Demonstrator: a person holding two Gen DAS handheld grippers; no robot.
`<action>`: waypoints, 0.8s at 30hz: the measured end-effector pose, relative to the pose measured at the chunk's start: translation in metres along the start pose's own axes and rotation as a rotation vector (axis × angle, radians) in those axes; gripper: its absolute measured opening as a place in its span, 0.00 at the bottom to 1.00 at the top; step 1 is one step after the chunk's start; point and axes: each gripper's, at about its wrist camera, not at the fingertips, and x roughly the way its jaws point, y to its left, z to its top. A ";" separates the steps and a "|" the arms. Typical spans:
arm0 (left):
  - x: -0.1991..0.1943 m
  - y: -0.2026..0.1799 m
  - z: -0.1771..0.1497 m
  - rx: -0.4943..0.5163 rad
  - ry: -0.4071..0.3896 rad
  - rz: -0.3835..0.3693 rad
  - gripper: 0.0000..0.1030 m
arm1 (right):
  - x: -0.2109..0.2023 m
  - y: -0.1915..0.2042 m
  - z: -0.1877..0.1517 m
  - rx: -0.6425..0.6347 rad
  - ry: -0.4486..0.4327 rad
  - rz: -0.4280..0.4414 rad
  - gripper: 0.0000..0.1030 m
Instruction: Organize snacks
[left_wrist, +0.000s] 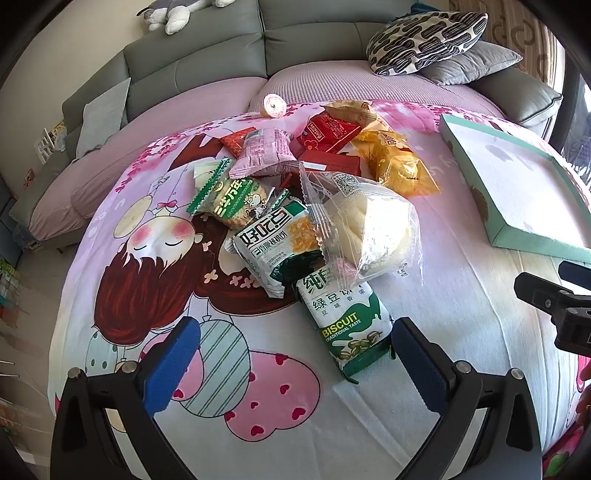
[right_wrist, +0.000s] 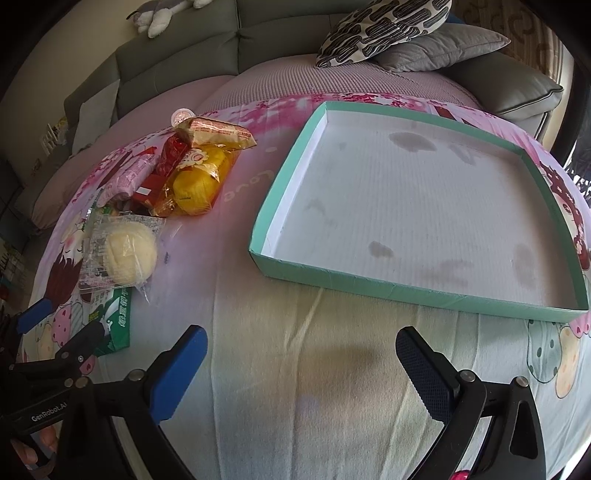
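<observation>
Cartoon-print bedding (left_wrist: 155, 258) carries a snack pile (left_wrist: 295, 206); lower packets are half hidden. One reads "BISCUIT" (left_wrist: 343, 325). Teal tray (right_wrist: 280, 173) sits beside it. Left fingers (left_wrist: 295, 365) and right fingers (right_wrist: 301, 373) gape, empty.

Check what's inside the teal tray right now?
No snacks inside the teal tray: only its white floor with a few grey stains. The snack pile sits on the blanket beside it. The near wall hides a thin strip of floor.

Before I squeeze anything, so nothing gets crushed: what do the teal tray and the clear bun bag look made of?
Teal tray: seemingly cardboard, matte; thin folded walls, stained white floor. Bun bag: thin clear plastic film, glossy, crinkled, with glare.
</observation>
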 end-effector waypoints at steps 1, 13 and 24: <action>0.000 0.000 0.000 -0.001 -0.004 0.000 1.00 | 0.000 0.000 0.000 0.000 -0.001 0.000 1.00; 0.002 0.000 0.000 0.009 0.044 -0.005 1.00 | 0.001 0.001 0.000 -0.005 0.009 -0.004 1.00; -0.003 0.007 0.005 0.008 0.051 0.029 1.00 | -0.019 0.019 0.009 -0.073 -0.052 0.074 1.00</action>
